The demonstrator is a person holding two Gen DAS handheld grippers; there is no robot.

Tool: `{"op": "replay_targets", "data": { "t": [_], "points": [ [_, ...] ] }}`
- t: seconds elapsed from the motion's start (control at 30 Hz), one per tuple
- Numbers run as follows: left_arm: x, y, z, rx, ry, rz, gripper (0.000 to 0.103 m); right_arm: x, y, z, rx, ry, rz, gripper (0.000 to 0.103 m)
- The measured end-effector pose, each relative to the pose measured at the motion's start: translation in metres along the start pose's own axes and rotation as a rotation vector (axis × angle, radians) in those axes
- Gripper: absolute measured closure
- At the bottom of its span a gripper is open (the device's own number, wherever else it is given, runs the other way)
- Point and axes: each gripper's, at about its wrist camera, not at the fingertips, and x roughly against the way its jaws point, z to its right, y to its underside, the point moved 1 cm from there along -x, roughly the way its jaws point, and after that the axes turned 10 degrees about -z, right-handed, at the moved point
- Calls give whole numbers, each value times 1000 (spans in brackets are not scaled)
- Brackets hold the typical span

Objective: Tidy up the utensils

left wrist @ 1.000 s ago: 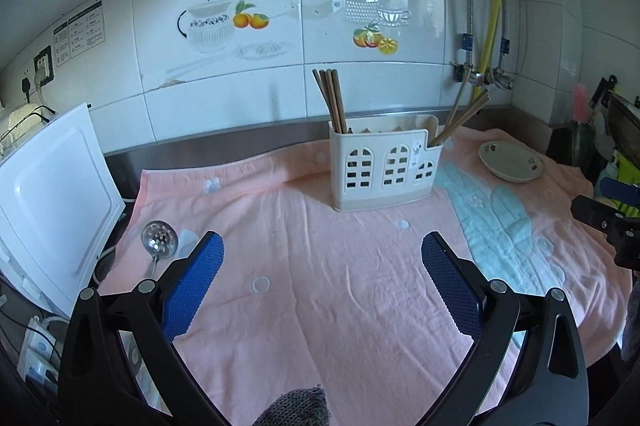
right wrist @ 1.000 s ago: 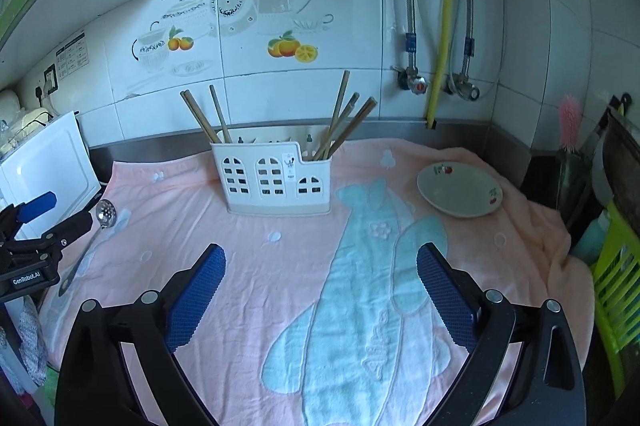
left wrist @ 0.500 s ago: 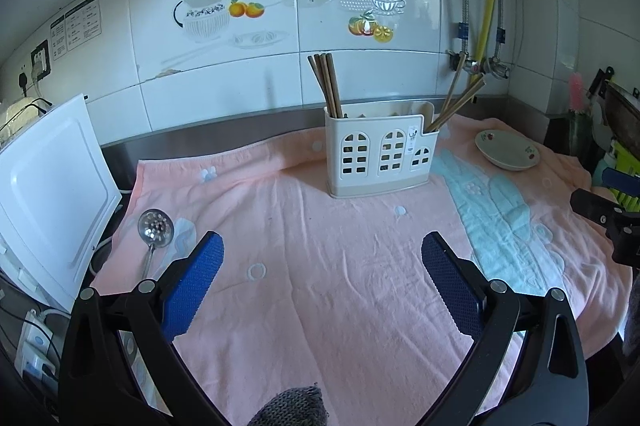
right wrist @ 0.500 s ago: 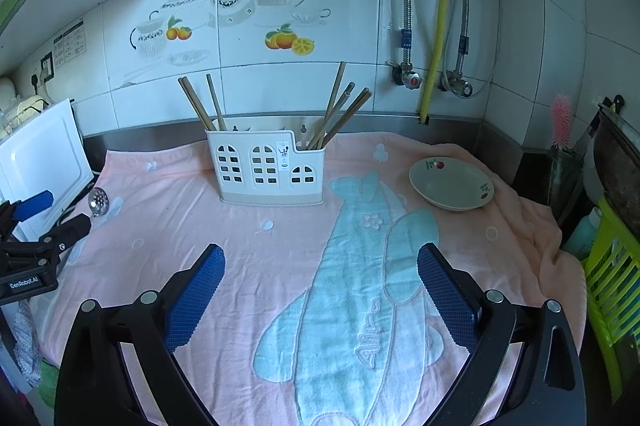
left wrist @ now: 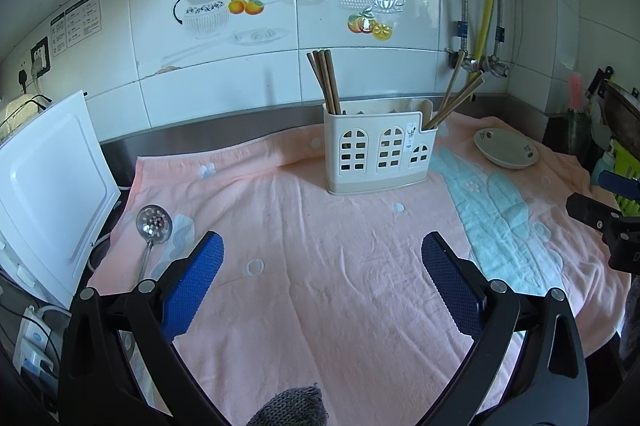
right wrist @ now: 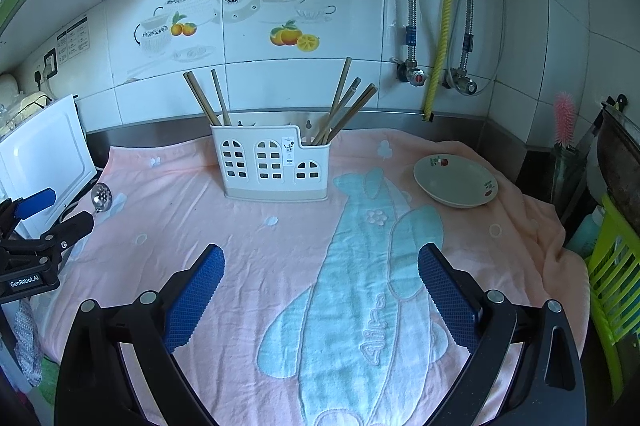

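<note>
A: What covers the counter?
B: A pink terry towel (left wrist: 320, 266) with a pale blue embroidered figure, wrinkled, draped over the right edge.

A: And on it?
B: Toward the back edge stands a cream plastic utensil caddy with arched window cutouts (left wrist: 378, 155). Brown wooden chopsticks (left wrist: 326, 81) lean out of its left end, more out of its right compartment. Its middle contents are hard to make out.

A: Anything else?
B: A shallow round white ceramic dish with small red prints (right wrist: 456, 179) near the back right corner, and a perforated steel skimmer spoon (left wrist: 154, 222) at the left edge; the left finger cuts off its handle.

A: The tools?
B: The left gripper (left wrist: 322, 258) and right gripper (right wrist: 320, 262) both hover above the towel, blue ribbed pads spread wide, holding nothing.
</note>
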Motion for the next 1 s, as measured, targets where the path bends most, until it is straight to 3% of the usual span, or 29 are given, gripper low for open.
{"op": "replay_targets", "data": {
  "t": [1.0],
  "points": [
    [-1,2,5,-16,-1,-2,5,-4,2,-1,4,2,-10,8]
  ]
}}
